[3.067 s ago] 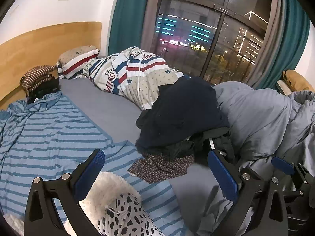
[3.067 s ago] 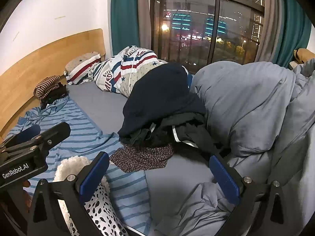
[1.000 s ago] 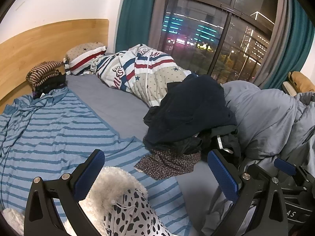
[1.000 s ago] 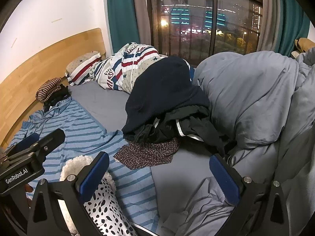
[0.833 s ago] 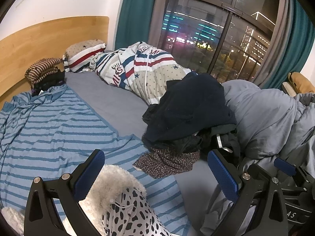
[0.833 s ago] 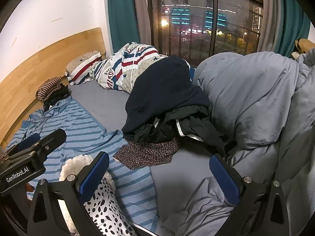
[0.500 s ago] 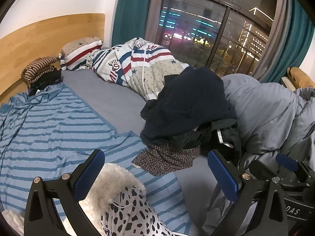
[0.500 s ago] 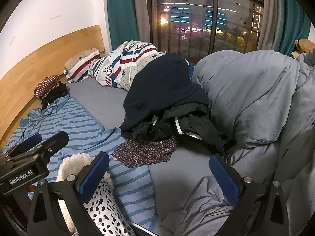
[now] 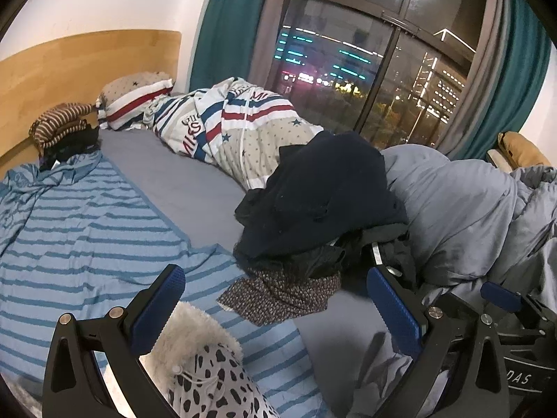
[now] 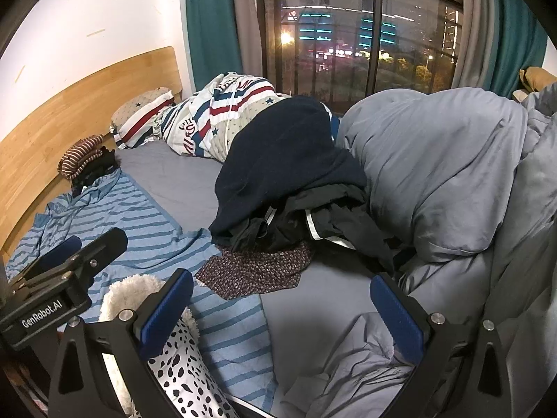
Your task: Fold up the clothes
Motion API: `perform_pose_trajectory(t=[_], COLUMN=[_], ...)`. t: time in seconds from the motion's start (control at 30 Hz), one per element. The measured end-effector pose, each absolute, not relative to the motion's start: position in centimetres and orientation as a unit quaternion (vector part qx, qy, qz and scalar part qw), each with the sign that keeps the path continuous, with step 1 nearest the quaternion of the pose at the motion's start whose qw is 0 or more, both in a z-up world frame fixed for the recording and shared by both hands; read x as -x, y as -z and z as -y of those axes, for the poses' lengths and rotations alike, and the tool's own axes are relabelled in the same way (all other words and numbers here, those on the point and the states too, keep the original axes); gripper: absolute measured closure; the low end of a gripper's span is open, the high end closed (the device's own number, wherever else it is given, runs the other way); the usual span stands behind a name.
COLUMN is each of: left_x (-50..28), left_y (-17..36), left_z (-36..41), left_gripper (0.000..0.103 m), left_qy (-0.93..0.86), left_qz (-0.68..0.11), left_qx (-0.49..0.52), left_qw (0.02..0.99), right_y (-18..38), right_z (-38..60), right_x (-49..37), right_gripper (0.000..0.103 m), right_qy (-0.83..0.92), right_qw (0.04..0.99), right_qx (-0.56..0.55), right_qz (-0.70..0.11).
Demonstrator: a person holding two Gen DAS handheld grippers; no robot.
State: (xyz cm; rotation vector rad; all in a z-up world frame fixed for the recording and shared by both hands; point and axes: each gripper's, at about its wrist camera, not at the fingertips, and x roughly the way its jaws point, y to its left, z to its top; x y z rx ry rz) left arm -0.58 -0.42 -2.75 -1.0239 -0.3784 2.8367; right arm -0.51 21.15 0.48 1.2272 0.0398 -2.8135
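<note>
Your left gripper [image 9: 275, 304] hangs low in the frame with its jaws spread wide and nothing between the blue pads. Your right gripper [image 10: 282, 313] shows the same: jaws wide apart, holding nothing. In the right wrist view, the left gripper appears as a black body at the lower left of the frame.

The clothes pile [image 9: 320, 205] sits at the centre of both views, a dark navy garment [image 10: 278, 153] draped over black pieces, with a small-patterned brown cloth [image 10: 254, 271] lying flat at its near edge. The pile leans against the grey duvet [image 10: 435, 167], which fills the right side. A blue striped garment [image 9: 80, 230] is spread flat across the left of the bed, its near corner touching the patterned cloth. At the bottom left, just beside each left finger, there is a white fleecy item with a black-spotted cover [image 9: 209, 376]; you probably cannot tell what it is from here. A striped folded bundle [image 9: 59, 125] rests by the wooden headboard [image 9: 69, 66] at the upper left.
</note>
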Motion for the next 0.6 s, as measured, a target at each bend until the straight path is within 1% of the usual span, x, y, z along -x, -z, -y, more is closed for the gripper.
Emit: perform_pose_trajectory(t=[0.23,0.6], left_x=[1.4,5.1], left_y=[3.7,5.8], left_z=[-0.2,1.2], left_gripper=[0.0,0.0], left_qy=[-0.932,-0.925], left_qz=[0.112,0.13], left_qx=[0.339,0.356], left_qw=[0.06,0.041], right_y=[0.1,1.2], right_z=[-21.1,-20.8], right_x=[1.1,2.3], right_gripper=[0.0,0.0], right_qy=[0.912,0.914], right_qw=[0.033,0.016], right_qx=[-0.407,-0.405], right_qz=[-0.017,-0.032])
